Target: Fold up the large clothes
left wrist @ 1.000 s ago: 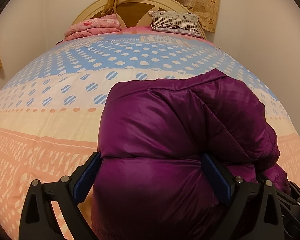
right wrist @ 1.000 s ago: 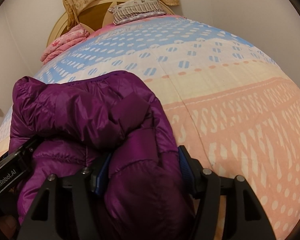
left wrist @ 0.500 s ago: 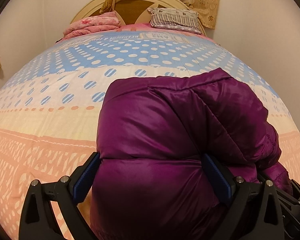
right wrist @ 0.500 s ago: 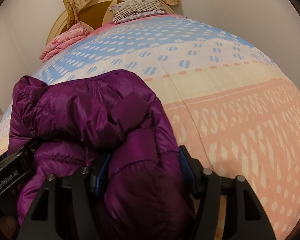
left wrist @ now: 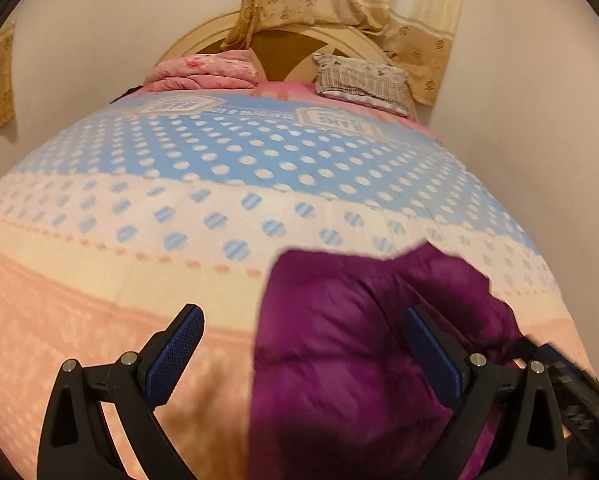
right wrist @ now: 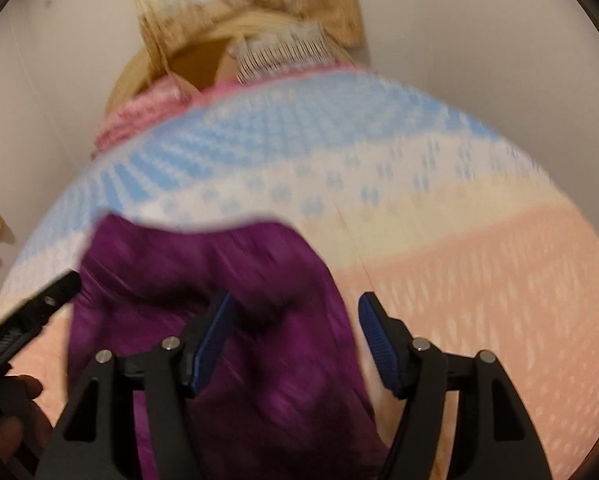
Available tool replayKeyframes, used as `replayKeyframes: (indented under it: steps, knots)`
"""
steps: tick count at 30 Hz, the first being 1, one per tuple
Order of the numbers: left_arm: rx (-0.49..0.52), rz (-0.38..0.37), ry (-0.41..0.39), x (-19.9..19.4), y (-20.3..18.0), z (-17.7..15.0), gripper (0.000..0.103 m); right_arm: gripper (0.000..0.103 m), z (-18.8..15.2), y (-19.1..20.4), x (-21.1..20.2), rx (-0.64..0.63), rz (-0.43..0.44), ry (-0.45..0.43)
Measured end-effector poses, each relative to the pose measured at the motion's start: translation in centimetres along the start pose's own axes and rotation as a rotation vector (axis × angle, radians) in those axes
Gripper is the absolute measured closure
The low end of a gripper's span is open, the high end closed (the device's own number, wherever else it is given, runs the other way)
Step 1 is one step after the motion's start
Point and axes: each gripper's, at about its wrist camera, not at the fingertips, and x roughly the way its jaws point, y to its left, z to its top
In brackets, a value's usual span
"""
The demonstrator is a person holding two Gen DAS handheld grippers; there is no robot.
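Observation:
A folded purple puffer jacket point(left wrist: 339, 340) lies bunched on the bed's dotted cover point(left wrist: 179, 208). My left gripper point(left wrist: 303, 332) hovers above it, open. Its left pad is clear over the peach cover and its right pad shows over the jacket's right part. In the right wrist view the jacket point(right wrist: 259, 264) lies below my right gripper point(right wrist: 295, 320), whose jaws are opening. The right pad stands off the fabric and neither pad presses on it. The left gripper point(right wrist: 31, 320) shows at that view's left edge. The right wrist view is motion-blurred.
A folded pink blanket point(left wrist: 203, 72) and a striped pillow point(left wrist: 359, 80) lie at the head of the bed by a round headboard point(left wrist: 283, 44). A beige curtain point(left wrist: 359, 0) hangs behind. Walls close in on both sides. A hand point(right wrist: 7, 420) shows low left.
Both grippers have risen off the jacket and no longer squeeze it. The jacket sits lower and smaller in both views, and the left gripper has shifted left of it.

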Motion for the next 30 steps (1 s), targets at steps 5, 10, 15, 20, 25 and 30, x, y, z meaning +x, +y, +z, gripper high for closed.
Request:
replayKeyframes:
  steps: [5, 10, 15, 20, 25, 30]
  knots:
    - [0.027, 0.002, 0.061, 3.2, -0.8, 0.0, 0.003, 0.06, 1.1, 1.0, 4.5, -0.045, 0.001, 0.073]
    - [0.039, -0.024, 0.071, 4.2, -1.2, -1.5, 0.003, 0.061, -0.4, -0.9, 7.2, -0.019, -0.002, 0.119]
    - [0.032, -0.034, 0.068, 4.9, -1.5, -2.1, 0.003, 0.061, -0.8, -1.1, 7.9, -0.018, 0.009, 0.131]
    - [0.046, -0.021, 0.076, 5.4, -2.1, -2.3, 0.001, 0.061, -1.1, -0.9, 8.2, -0.013, 0.009, 0.129]
    - [0.061, -0.006, 0.097, 6.0, -2.4, -2.5, 0.001, 0.061, -1.2, -0.7, 8.6, -0.024, -0.007, 0.15]
    - [0.062, -0.008, 0.121, 6.5, -2.3, -2.7, 0.001, 0.061, -1.2, -0.7, 9.0, -0.025, -0.015, 0.157]
